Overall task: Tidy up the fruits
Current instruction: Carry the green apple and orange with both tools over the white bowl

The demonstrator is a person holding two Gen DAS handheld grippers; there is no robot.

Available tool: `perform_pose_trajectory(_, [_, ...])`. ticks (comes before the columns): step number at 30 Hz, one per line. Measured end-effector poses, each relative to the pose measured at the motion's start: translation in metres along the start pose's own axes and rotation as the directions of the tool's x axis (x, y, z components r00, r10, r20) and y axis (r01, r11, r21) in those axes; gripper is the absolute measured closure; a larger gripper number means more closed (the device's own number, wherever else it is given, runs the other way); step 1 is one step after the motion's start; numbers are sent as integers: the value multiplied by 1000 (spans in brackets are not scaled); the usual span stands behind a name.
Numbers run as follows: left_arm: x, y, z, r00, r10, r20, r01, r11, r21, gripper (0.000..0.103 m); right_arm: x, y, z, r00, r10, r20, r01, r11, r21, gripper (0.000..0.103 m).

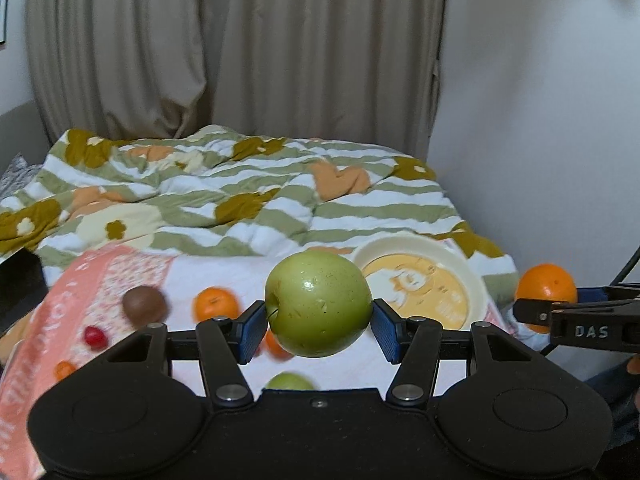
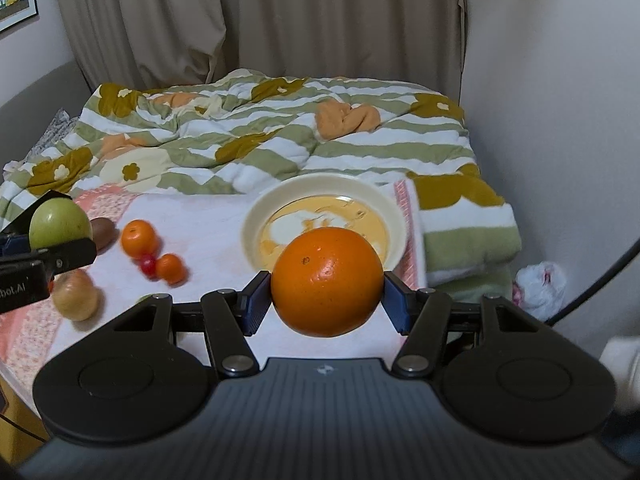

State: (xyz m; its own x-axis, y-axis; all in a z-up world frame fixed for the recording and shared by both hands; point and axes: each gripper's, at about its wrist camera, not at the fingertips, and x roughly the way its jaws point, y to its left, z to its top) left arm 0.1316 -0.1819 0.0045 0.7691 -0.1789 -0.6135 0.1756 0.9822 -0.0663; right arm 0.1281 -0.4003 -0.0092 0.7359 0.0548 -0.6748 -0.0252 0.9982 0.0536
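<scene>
My left gripper [image 1: 319,320] is shut on a green apple [image 1: 318,304], held in the air above the white and pink cloth [image 1: 208,276]. My right gripper [image 2: 326,294] is shut on a large orange [image 2: 327,282], just in front of the cream plate [image 2: 256,224]. The same plate [image 1: 478,288] lies empty to the right of the apple. From the right wrist view the apple [image 2: 60,224] shows at the far left, and from the left wrist view the orange [image 1: 546,286] shows at the far right. Loose on the cloth lie a mandarin [image 2: 138,238], a smaller mandarin [image 2: 171,268], a red cherry tomato [image 2: 148,266], a brown kiwi [image 1: 143,304] and a yellowish apple [image 2: 75,296].
The cloth is spread on a bed with a striped flowered quilt [image 2: 260,140]. A wall [image 2: 560,100] stands close on the right and curtains [image 1: 240,48] hang behind. A second green fruit [image 1: 290,382] peeks from under my left gripper. A white plastic bag [image 2: 540,286] lies beside the bed.
</scene>
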Motion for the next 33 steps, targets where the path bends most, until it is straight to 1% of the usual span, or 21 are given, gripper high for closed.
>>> perform_pose_trajectory(3, [19,-17,12,1000,-7,-1,7,999,31,42,16,-19,9,1000,8,0,-8,1000,8,29])
perform_pose_trajectory(10, [73,-44,34,999,-37,-25,39,996,77,42,54,-48,31,1000,19,7,-19,999,46,29])
perform_pose_trajectory(14, [110,-54,45,997,-52,-50,58,991,122,42,75,-59,43,1000,15,-2,-15,998,59,29])
perform_pose_trajectory(16, [130,-56,49,994,-73,-77,82,989,125,42,86,-62,49,1000,10,-10,-10,998,64,29])
perform_pose_trajectory(21, [176,-62,51,985,-103,-139,125,980,156,42,111,-71,56,999,-10,-34,13,996,93,29])
perform_pose_trajectory(25, [204,-68,51,977,-119,-176,152,971,185,42,128,-77,58,998,-24,-59,31,992,122,29])
perform_pose_trajectory(30, [233,-79,46,968,-126,-216,178,954,242,42,144,-81,58,996,-38,-86,49,990,135,29])
perform_pose_trajectory(33, [244,-86,43,966,-129,-225,191,942,277,42,150,-83,57,994,-48,-98,62,988,145,29])
